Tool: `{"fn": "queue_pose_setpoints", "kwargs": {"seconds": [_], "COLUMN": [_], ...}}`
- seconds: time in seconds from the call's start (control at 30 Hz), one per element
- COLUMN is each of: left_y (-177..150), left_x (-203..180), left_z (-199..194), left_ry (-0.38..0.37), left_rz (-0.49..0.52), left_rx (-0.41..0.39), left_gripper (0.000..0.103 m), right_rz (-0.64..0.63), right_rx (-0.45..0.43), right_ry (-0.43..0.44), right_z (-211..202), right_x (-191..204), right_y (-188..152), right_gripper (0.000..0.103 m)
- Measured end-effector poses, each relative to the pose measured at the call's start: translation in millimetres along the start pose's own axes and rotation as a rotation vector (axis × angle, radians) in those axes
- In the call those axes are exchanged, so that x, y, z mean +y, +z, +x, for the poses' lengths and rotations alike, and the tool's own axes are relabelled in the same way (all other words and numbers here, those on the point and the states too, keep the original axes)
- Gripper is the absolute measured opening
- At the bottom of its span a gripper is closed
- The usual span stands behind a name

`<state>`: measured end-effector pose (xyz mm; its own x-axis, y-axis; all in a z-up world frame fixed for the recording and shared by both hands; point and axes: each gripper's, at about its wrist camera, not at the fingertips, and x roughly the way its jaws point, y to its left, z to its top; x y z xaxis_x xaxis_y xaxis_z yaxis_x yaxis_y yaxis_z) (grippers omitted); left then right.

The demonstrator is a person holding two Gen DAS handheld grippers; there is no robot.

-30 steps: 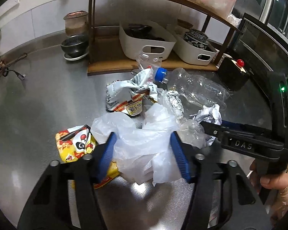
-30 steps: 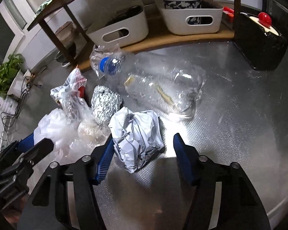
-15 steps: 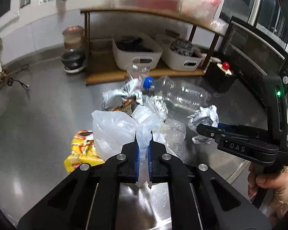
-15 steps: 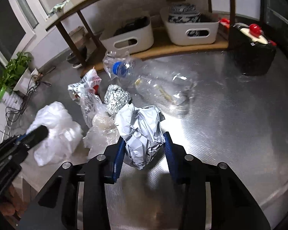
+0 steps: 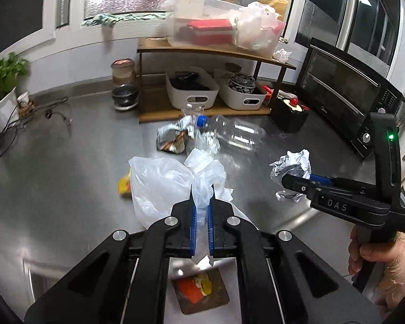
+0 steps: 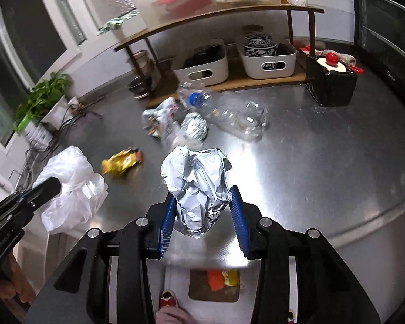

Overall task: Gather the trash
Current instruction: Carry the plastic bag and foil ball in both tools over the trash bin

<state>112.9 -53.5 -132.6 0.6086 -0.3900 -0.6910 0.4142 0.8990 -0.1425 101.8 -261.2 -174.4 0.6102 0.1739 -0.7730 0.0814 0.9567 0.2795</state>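
The broad brushed-steel counter (image 5: 54,178) carries the remaining litter: a crushed clear plastic bottle with a blue cap (image 5: 232,132), a yellow snack wrapper (image 6: 121,163), a foil ball (image 6: 194,127). The thin white plastic bag (image 5: 159,183), limp, slippery and nearly weightless, hangs from the left gripper (image 5: 201,202), whose jaws are pressed onto a gathered fold, a sound hold. The crumpled silver-white wrapper wad (image 6: 199,186), light and springy, sits pinched across its middle in the right gripper (image 6: 202,216). A second ago both lay on the counter between spread jaws; now both ride above its near edge.
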Motion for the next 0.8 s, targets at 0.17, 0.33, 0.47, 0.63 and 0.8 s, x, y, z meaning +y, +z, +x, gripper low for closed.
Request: {"fn": "queue_pose_setpoints", "kwargs": {"seconds": [0.17, 0.33, 0.47, 0.63, 0.8], "left_y": [-33.3, -69.4, -94.8, -129.7, -169.6], "left_x": [-3.8, -8.5, -9.9, -10.1, -6.1], "left_z": [-22.6, -37.9, -40.7, -30.4, 1.8], "left_ry": [0.004, 0.001, -0.012, -0.025, -0.038], "left_rz": [0.001, 0.004, -0.012, -0.029, -0.058], "left_rx": [0.023, 0.053, 0.092, 0.163, 0.264], "left_gripper": [0.005, 0.005, 0.005, 0.005, 0.005], "right_rz": [-0.035, -0.051, -0.051, -0.041, -0.035], "right_rx": [0.021, 0.065, 0.108, 0.190, 0.266], "right_ry": [0.026, 0.050, 0.056, 0.056, 0.035], "right_z": [-20.3, -26.7, -23.2, -4.3, 23.5], "right_x": [12.7, 19.4, 20.4, 16.8, 12.6], "right_y": [-33.6, -67.5, -90.2, -119.7, -148.0], "right_gripper": [0.040, 0.040, 0.040, 0.040, 0.040]}}
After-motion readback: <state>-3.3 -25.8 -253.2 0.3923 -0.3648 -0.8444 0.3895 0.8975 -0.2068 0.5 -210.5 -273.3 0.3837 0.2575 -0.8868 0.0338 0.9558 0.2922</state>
